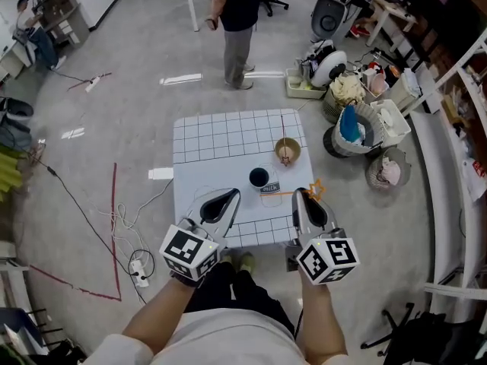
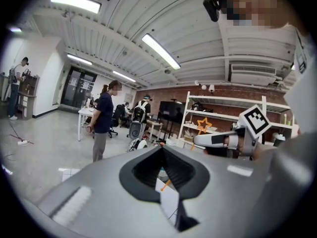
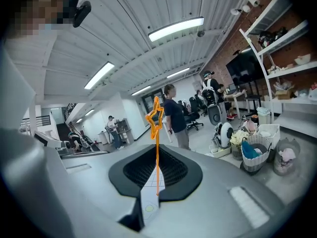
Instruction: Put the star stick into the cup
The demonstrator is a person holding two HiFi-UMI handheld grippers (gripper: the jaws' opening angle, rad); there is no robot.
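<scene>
Starting from the near side, the person's two forearms reach over the near edge of the table (image 1: 204, 139), one tool in each hand. The left tool (image 1: 229, 197) has its jaws pressed together with nothing between them, and it hangs over the table without touching any object. The right tool (image 3: 157, 150) is pinching the star stick (image 3: 156, 133) near its lower end, so the stick rises straight out of the jaws with the star at the top, up in the air and not in any cup. A little ahead, between the two tool tips, a dark cup (image 1: 259, 177) stands on the table, and farther on there is a tan cup (image 1: 287, 151) with a thin dark stick already standing in it. I cannot tell which cup the task means. In my judgement the grasp is done, but the main part is left: to carry the stick over a cup, turn it so an end points down, lower it in and let go. Beyond the table a person (image 1: 237, 21) stands on the floor, and several baskets (image 1: 358, 131) lie at the right.
</scene>
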